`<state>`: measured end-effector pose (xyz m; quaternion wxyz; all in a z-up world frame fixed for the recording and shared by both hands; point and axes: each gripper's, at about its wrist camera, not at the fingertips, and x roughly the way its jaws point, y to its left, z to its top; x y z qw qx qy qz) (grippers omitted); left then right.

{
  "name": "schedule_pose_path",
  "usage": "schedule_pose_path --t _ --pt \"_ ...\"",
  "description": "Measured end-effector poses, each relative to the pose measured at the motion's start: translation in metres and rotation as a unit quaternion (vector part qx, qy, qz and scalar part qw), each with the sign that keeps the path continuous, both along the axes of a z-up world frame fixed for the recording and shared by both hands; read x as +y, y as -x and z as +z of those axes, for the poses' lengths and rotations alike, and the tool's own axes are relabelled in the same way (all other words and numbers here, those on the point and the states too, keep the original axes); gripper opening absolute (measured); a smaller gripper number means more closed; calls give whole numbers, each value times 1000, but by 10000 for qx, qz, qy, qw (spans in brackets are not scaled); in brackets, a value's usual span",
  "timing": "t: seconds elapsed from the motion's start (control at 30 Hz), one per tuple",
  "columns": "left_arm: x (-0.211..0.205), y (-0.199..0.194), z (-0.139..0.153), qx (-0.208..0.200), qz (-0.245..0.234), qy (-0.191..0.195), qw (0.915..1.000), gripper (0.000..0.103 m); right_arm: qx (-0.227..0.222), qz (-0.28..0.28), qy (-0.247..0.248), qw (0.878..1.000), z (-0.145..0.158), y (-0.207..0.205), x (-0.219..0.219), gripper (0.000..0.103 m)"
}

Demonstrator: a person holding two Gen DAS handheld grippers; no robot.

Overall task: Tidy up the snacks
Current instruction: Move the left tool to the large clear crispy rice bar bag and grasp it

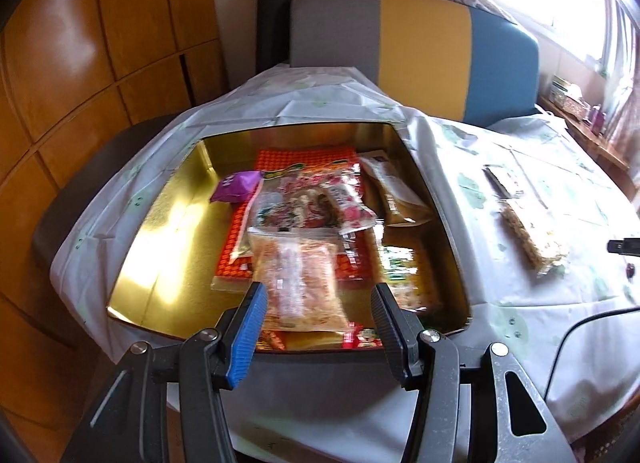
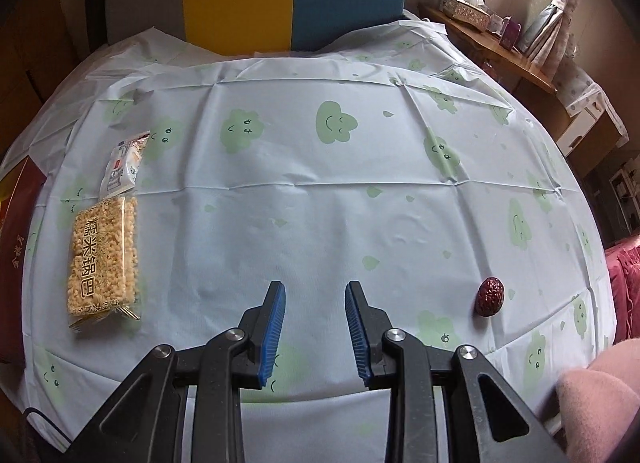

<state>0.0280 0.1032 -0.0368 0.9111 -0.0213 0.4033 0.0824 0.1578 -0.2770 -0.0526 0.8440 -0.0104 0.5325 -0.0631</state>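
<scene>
Desk cloth's slick: rice cracker pack (image 2: 105, 257) is light, brittle; pinch its mid-width gently. Right gripper (image 2: 316, 329) and left gripper (image 1: 318, 329) both gape empty.

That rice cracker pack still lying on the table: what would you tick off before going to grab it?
1. Right gripper open and holding nothing: ok.
2. Rice cracker pack lying flat, in plain sight: ok.
3. Nothing stacked on it; the small white packet sits at its far end: ok.
4. Gold box has bare floor left: ok.
5. Left gripper open over the box: ok.
6. Red date well off to the side: ok.
</scene>
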Motion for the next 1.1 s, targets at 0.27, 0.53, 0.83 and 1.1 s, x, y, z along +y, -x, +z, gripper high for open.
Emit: schedule_pose_path --t 0.27,0.53,0.83,1.1 --pt "-25 -5 7 4 -381 24 9993 55 49 -68 67 9999 -1 -1 -1 35" --pt "-50 -10 11 16 -735 13 9973 55 -34 -113 81 9999 2 0 -1 36" --pt "-74 -17 11 84 -1056 -45 9944 55 -766 -1013 -182 9917 30 10 -37 36" --pt "-97 -28 13 139 -1339 -45 9909 55 -639 -1345 -436 9879 25 11 -53 36"
